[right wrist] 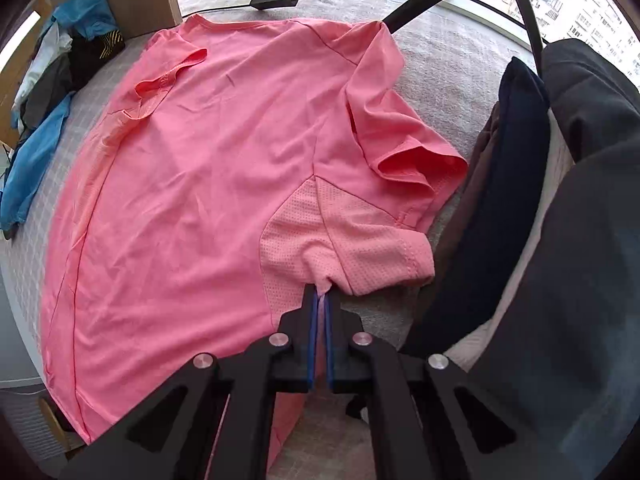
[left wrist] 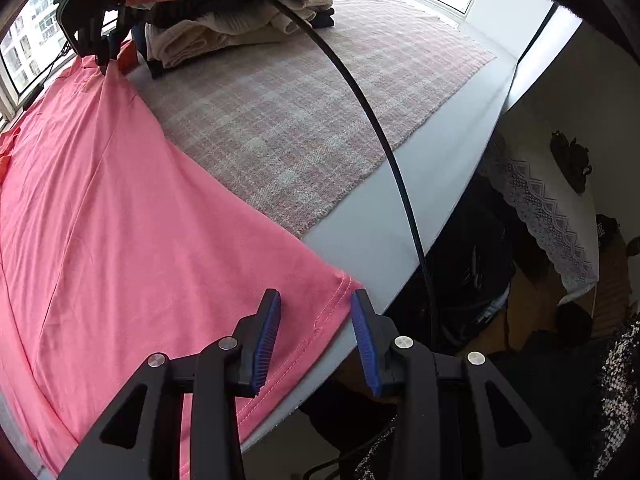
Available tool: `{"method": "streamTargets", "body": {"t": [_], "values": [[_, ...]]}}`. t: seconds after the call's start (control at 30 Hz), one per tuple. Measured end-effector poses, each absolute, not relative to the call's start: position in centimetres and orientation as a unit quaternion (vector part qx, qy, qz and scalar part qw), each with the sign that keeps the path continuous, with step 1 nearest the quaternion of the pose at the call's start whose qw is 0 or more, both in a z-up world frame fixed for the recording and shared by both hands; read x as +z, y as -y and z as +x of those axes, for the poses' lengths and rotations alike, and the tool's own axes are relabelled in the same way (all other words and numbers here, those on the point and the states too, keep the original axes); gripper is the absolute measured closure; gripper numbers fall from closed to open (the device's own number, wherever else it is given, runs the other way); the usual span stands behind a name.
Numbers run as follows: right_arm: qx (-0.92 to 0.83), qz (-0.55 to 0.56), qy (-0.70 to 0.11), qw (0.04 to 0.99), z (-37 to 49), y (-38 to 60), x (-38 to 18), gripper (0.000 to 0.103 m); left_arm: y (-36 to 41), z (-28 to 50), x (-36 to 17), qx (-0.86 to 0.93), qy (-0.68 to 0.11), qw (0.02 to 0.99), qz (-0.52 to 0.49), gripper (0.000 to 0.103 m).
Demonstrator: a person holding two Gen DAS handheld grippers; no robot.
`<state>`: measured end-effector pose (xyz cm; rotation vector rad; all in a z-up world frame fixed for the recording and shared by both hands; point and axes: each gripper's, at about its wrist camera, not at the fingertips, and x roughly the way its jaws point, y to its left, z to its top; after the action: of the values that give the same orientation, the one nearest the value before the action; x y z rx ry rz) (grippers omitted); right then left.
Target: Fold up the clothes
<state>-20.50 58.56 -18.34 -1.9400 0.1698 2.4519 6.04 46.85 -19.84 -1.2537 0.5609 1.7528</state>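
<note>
A pink T-shirt lies spread flat on the checked mat, its neck toward the window. My right gripper is shut on the shirt's side edge at the mesh underarm panel, below the right sleeve. In the left wrist view the shirt runs from the near hem corner to the far side, where the right gripper pinches it. My left gripper is open, its blue pads either side of the hem corner at the table edge.
A stack of folded clothes sits beyond the shirt, seen close on the right in the right wrist view. Blue and dark clothes lie left. A black cable arcs over the mat. The table edge drops off right.
</note>
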Motion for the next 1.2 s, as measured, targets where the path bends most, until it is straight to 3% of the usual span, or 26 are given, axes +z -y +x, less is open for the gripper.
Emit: {"method": "streamTargets", "body": {"t": [0.33, 0.37, 0.4, 0.43, 0.53, 0.67, 0.73, 0.9, 0.93, 1.0, 1.1, 1.2], "values": [[0.768, -0.640, -0.012, 0.011, -20.9, -58.0, -18.6, 0.100, -49.6, 5.7, -19.8, 0.735, -0.263, 0.431, -0.452, 0.068], [0.766, -0.642, -0.008, 0.011, -20.9, -58.0, -18.7, 0.100, -49.3, 5.7, -19.7, 0.735, -0.266, 0.435, -0.447, 0.079], [0.765, -0.644, -0.007, 0.011, -20.9, -58.0, -18.7, 0.100, -48.9, 5.7, -19.6, 0.735, -0.269, 0.438, -0.443, 0.099], [0.764, -0.645, -0.005, 0.011, -21.0, -58.0, -18.8, 0.100, -48.6, 5.3, -19.3, 0.719, -0.242, 0.459, -0.462, 0.103], [0.770, -0.638, -0.007, 0.010, -20.9, -58.3, -18.2, 0.100, -47.5, 4.5, -17.7, 0.697, -0.168, 0.501, -0.485, 0.103], [0.762, -0.647, 0.012, 0.026, -21.0, -58.6, -19.2, 0.100, -47.4, 3.6, -18.1, 0.686, -0.170, 0.493, -0.508, 0.103], [0.760, -0.648, 0.023, 0.029, -20.9, -58.5, -19.4, 0.099, -47.8, 3.7, -18.6, 0.676, -0.182, 0.490, -0.520, 0.099], [0.759, -0.650, -0.034, 0.015, -21.1, -59.8, -18.3, 0.089, -48.1, 4.4, -18.4, 0.699, -0.204, 0.466, -0.502, 0.063], [0.757, -0.652, -0.041, 0.014, -21.2, -60.1, -18.2, 0.089, -48.2, 4.6, -18.6, 0.705, -0.210, 0.460, -0.497, 0.063], [0.753, -0.657, -0.040, 0.017, -21.4, -60.2, -18.3, 0.089, -48.6, 5.0, -19.0, 0.712, -0.226, 0.456, -0.483, 0.070], [0.753, -0.658, -0.019, 0.025, -21.5, -59.7, -18.7, 0.089, -48.8, 5.1, -19.1, 0.719, -0.231, 0.452, -0.474, 0.101], [0.754, -0.656, -0.019, 0.028, -21.8, -59.6, -18.8, 0.091, -47.6, 3.6, -19.0, 0.712, -0.164, 0.455, -0.509, 0.102]]}}
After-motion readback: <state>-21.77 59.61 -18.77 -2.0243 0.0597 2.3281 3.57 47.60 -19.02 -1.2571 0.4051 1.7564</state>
